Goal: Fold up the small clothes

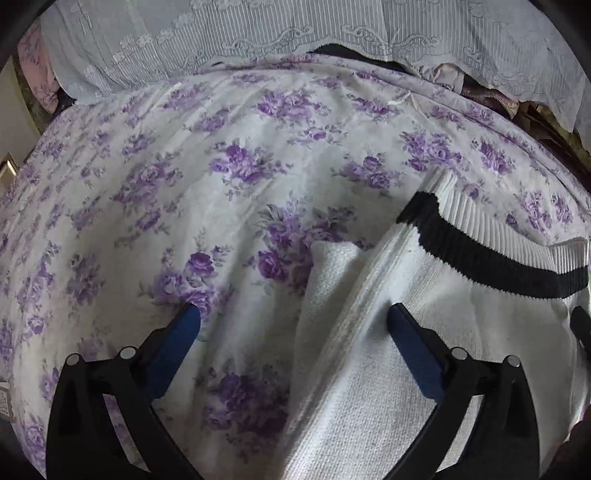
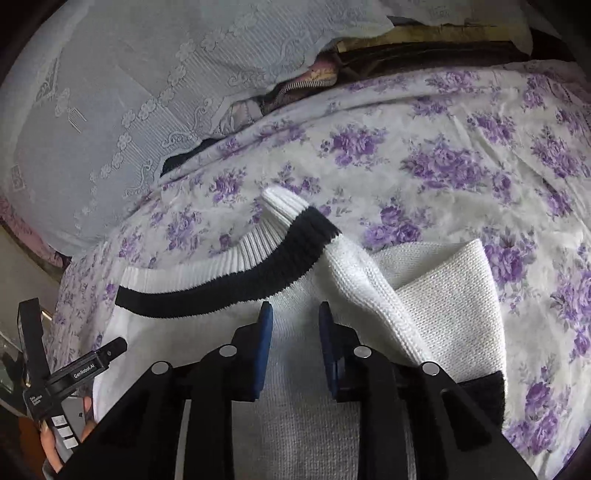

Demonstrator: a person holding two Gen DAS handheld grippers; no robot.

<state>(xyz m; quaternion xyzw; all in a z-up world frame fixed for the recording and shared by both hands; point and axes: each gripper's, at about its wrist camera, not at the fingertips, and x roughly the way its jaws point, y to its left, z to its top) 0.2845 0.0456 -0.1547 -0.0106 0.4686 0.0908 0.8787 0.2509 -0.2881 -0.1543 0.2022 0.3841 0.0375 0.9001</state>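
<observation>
A white knit garment (image 1: 424,369) with a black stripe (image 1: 498,258) along its ribbed hem lies on a purple-flowered bedsheet (image 1: 166,192). My left gripper (image 1: 293,314) is open wide and straddles the garment's folded left edge, one finger over the sheet and the other over the knit. In the right wrist view the same garment (image 2: 443,295) has a flap folded over, the black stripe (image 2: 240,280) behind it and a black cuff (image 2: 484,395) at the right. My right gripper (image 2: 295,306) hovers over the knit with its jaws a narrow gap apart, and no fabric visibly pinched.
White lace cloth (image 1: 258,33) (image 2: 92,110) covers a heap at the far side of the bed, with a zipped item (image 2: 295,86) poking out beneath. A person's hand (image 2: 55,443) holds the other gripper's handle at lower left. The flowered bedsheet (image 2: 443,166) stretches right.
</observation>
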